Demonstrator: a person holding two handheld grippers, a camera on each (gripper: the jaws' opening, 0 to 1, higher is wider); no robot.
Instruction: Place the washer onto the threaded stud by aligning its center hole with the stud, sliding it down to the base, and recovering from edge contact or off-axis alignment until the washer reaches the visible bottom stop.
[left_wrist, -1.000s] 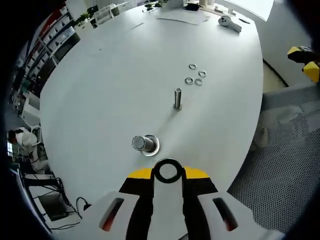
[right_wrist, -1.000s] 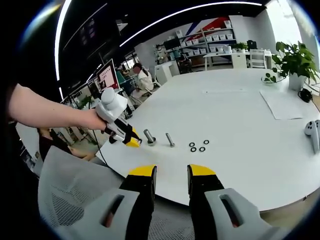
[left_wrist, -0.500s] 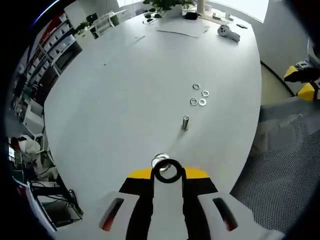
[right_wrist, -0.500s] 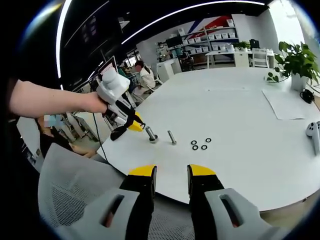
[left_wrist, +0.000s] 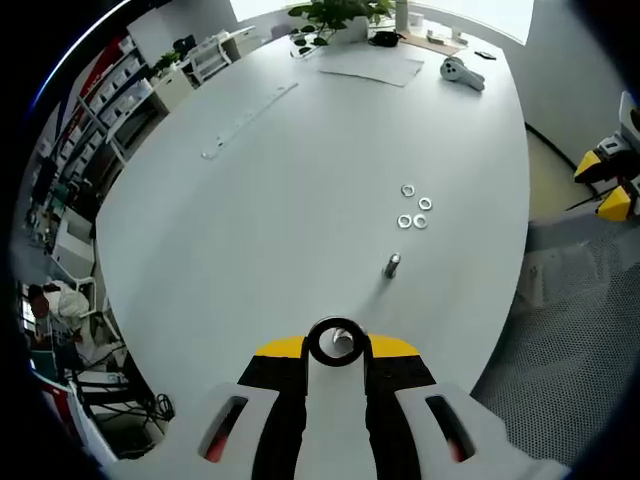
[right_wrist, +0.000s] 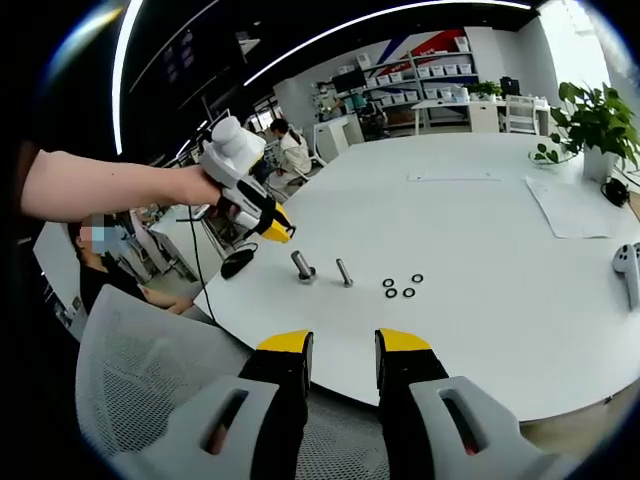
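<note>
My left gripper (left_wrist: 336, 345) is shut on a dark washer (left_wrist: 336, 325), held flat at its yellow fingertips. A bit of grey metal shows through the washer's hole; I cannot tell whether it touches. In the right gripper view a hand holds that left gripper (right_wrist: 277, 233) up and to the left of the flanged stud (right_wrist: 302, 267), apart from it. A thinner bare stud (left_wrist: 392, 265) (right_wrist: 344, 272) stands just beyond. Several loose washers (left_wrist: 413, 212) (right_wrist: 402, 287) lie past it on the white table (left_wrist: 250, 200). My right gripper (right_wrist: 345, 350) is open off the table's near edge, holding nothing.
A white controller (left_wrist: 460, 70) (right_wrist: 625, 265), a sheet of paper (left_wrist: 370, 62) (right_wrist: 575, 210) and a potted plant (left_wrist: 335, 15) (right_wrist: 590, 120) sit at the table's far side. A grey mesh chair (right_wrist: 150, 370) stands below the left hand. A person sits behind by shelves.
The left gripper with the washer has risen and moved over the flanged stud, which slid under the washer in its view. The right gripper has stayed put.
</note>
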